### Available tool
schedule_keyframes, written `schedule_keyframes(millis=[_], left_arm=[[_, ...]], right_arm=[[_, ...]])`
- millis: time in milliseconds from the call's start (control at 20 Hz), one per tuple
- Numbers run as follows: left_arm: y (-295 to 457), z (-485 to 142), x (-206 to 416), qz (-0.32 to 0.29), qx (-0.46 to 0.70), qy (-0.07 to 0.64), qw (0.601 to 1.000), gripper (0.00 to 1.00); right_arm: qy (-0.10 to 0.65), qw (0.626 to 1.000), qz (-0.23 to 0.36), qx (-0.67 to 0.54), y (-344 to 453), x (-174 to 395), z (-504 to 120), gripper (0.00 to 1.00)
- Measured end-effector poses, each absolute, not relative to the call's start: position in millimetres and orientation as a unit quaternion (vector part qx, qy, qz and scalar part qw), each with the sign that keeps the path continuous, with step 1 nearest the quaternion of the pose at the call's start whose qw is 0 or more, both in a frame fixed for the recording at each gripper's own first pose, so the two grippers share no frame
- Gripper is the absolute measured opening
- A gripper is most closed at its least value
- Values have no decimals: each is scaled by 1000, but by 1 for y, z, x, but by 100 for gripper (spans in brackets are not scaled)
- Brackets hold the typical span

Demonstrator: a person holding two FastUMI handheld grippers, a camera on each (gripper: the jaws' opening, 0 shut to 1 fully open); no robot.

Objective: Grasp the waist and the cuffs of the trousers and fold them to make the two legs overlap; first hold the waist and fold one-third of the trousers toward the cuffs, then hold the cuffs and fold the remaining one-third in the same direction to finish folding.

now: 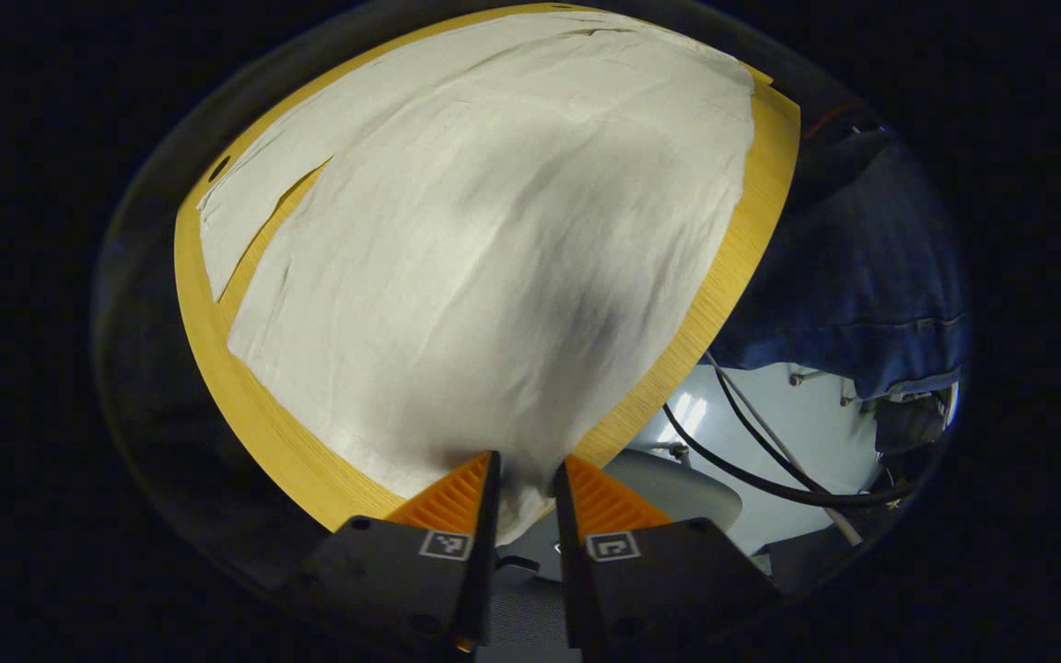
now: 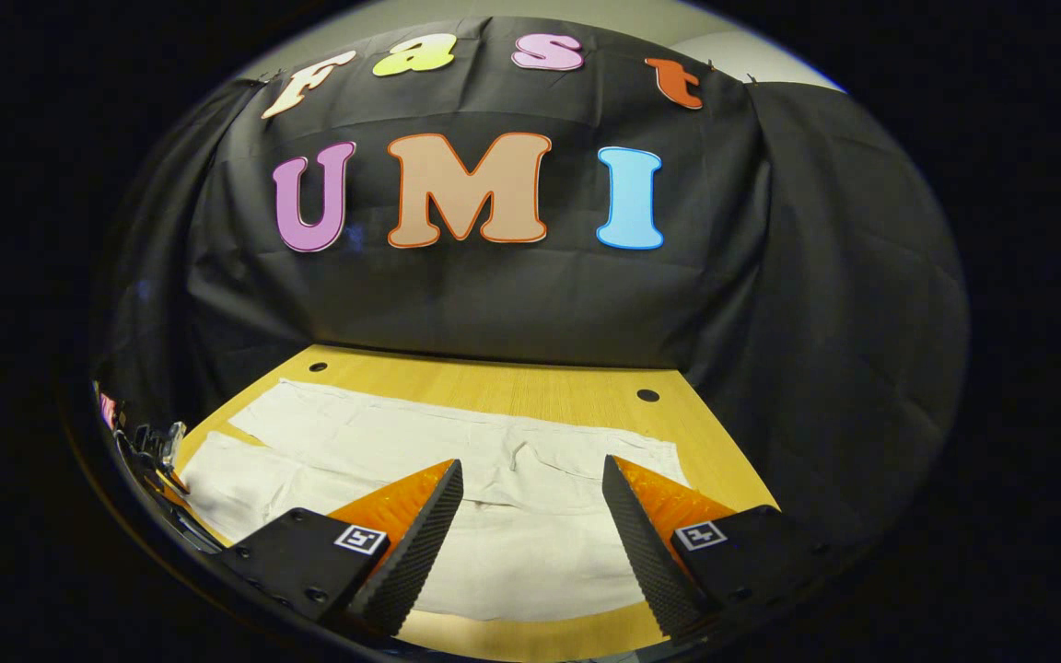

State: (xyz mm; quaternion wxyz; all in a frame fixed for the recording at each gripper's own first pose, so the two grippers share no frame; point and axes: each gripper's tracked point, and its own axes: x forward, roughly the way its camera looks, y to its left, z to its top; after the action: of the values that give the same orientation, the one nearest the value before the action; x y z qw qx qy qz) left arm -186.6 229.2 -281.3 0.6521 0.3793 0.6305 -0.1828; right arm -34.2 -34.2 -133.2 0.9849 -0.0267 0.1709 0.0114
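Observation:
Cream trousers [image 1: 494,258] lie flat on the yellow wooden table [image 1: 752,221]. In the left gripper view the two legs part at the left, with a strip of table between them. My left gripper [image 1: 527,483] is shut on the near leg's cuff corner, where the cloth hangs over the table's edge. In the right gripper view the trousers [image 2: 530,543] stretch from left to right, with the waist end at the right. My right gripper [image 2: 532,465] stands open above that end, cloth showing between its spread fingers without touching them.
A person's leg in blue jeans [image 1: 871,267] stands by the table's near side, with black cables [image 1: 752,460] and a grey seat [image 1: 678,488] below. The table top [image 2: 530,387] has round holes [image 2: 647,395] near the black cloth wall [image 2: 494,295].

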Motion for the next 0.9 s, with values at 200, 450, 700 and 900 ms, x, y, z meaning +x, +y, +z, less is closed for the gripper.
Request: schedule_keyframes(millis=[200, 450, 700, 900], left_arm=[[228, -282, -185, -170, 365, 642, 653, 3], [230, -282, -184, -172, 367, 647, 646, 0], [230, -282, -183, -166, 365, 647, 649, 0], [230, -283, -183, -159, 370, 645, 649, 0]], right_arm=[[186, 981, 21, -43, -59, -28, -144, 98], [234, 967, 49, -83, -93, -28, -175, 98], [322, 926, 122, -156, -112, -51, -232, 98], [377, 874, 194, -238, -118, -69, -279, 98]])
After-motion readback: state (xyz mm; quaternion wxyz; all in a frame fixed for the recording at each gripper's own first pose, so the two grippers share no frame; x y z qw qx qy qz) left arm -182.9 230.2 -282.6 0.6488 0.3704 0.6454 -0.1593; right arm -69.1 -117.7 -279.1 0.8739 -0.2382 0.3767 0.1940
